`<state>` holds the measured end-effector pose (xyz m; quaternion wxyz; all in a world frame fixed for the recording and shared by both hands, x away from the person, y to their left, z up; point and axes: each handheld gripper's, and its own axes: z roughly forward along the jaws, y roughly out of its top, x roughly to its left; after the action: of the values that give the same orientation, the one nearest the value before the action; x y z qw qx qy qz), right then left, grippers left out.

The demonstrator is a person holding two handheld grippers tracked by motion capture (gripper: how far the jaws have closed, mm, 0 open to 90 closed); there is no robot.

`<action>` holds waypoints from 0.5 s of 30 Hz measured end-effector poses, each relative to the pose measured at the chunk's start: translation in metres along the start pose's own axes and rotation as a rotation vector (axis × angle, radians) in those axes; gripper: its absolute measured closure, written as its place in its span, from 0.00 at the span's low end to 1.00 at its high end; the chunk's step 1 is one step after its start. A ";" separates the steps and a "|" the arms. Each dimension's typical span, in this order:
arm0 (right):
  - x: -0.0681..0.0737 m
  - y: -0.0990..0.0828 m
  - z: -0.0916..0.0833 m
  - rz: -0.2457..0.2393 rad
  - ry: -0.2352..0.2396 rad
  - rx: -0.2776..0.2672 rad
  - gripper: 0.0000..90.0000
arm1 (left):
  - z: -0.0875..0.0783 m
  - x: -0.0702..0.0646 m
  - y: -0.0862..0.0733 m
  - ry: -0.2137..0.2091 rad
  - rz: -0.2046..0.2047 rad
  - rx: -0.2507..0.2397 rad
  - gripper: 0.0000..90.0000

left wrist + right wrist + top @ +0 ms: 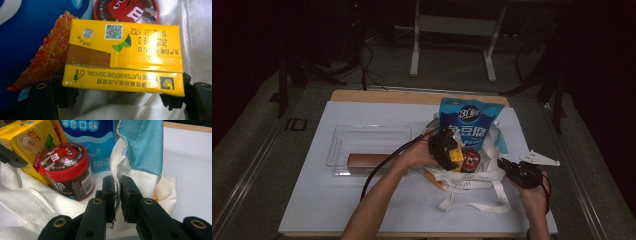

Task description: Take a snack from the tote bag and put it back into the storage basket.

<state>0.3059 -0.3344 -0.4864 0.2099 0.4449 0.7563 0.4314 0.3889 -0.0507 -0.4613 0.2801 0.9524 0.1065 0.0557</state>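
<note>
**Yellow carton held at the mouth of the bag**

The tote bag (472, 180) hides the lower part of the blue pouch (468, 122) and most of the red-lidded candy jar (67, 170); the dim high view blurs small print. The left gripper (447, 150) reaches in from the left, forearm slanting up across the table, its jaws pressed on both ends of the yellow carton (122, 60). The carton lies crosswise between them, just beside the jar. The right gripper (117, 192) pinches the bag's white rim (117, 167), jaws nearly closed.
</note>
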 end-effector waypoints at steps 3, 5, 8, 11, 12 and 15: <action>0.000 0.000 0.000 -0.001 0.000 0.000 0.91 | 0.000 0.000 -0.001 0.002 -0.010 -0.004 0.32; 0.000 0.000 0.000 0.000 0.000 0.000 0.91 | -0.001 0.000 -0.001 0.004 -0.016 -0.003 0.32; 0.000 0.000 0.000 0.000 0.001 0.000 0.91 | -0.001 -0.001 -0.001 0.007 -0.012 0.000 0.32; 0.000 0.000 0.000 0.000 0.001 -0.001 0.91 | -0.002 -0.002 -0.001 0.014 -0.006 -0.004 0.32; 0.000 0.000 0.000 0.000 0.001 0.000 0.91 | -0.003 -0.002 -0.001 0.015 -0.004 -0.003 0.32; -0.001 0.000 0.000 0.000 0.001 0.000 0.91 | -0.006 -0.002 0.000 0.017 -0.003 -0.007 0.32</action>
<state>0.3063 -0.3349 -0.4870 0.2093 0.4447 0.7563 0.4318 0.3859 -0.0480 -0.4567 0.2823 0.9509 0.1100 0.0637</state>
